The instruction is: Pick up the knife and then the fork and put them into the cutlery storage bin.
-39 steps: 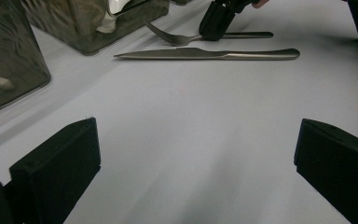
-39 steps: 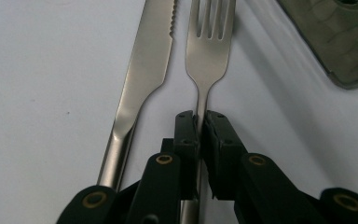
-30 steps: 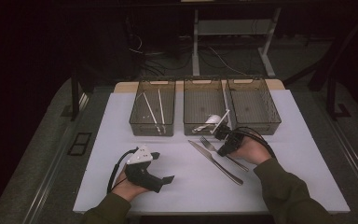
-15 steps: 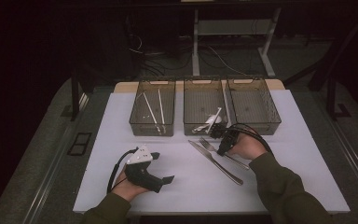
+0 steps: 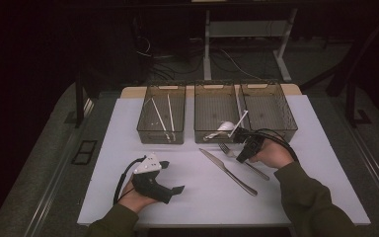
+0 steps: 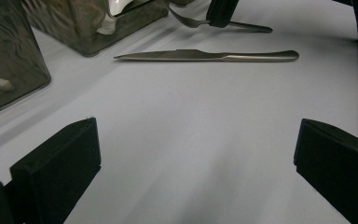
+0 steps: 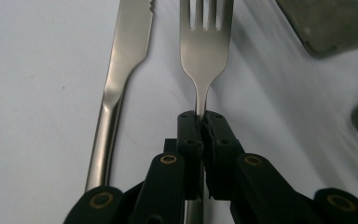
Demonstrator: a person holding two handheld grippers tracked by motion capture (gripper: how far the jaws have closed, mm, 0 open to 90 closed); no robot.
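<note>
A steel fork (image 7: 205, 42) lies on the white table top, tines pointing away, and my right gripper (image 7: 203, 123) is shut on its thin handle. From above, the fork (image 5: 225, 148) and right gripper (image 5: 243, 156) sit just in front of the middle bin (image 5: 216, 116). A steel knife (image 5: 227, 171) lies beside the fork, to its left, untouched. My left gripper (image 5: 173, 176) rests on the table at the near left, open with nothing between its jaws. Its own view looks across bare table to the knife (image 6: 205, 55) and the fork (image 6: 186, 21).
Three smoky clear bins stand in a row at the back. The left bin (image 5: 162, 118) holds thin white utensils, the middle one a white spoon (image 5: 223, 128), and beside it is the right bin (image 5: 269, 108). The white table top (image 5: 325, 148) ends at dark floor on all sides.
My right gripper has shifted a little from the front of the middle bin down to the fork's handle. The left hand has stayed still.
</note>
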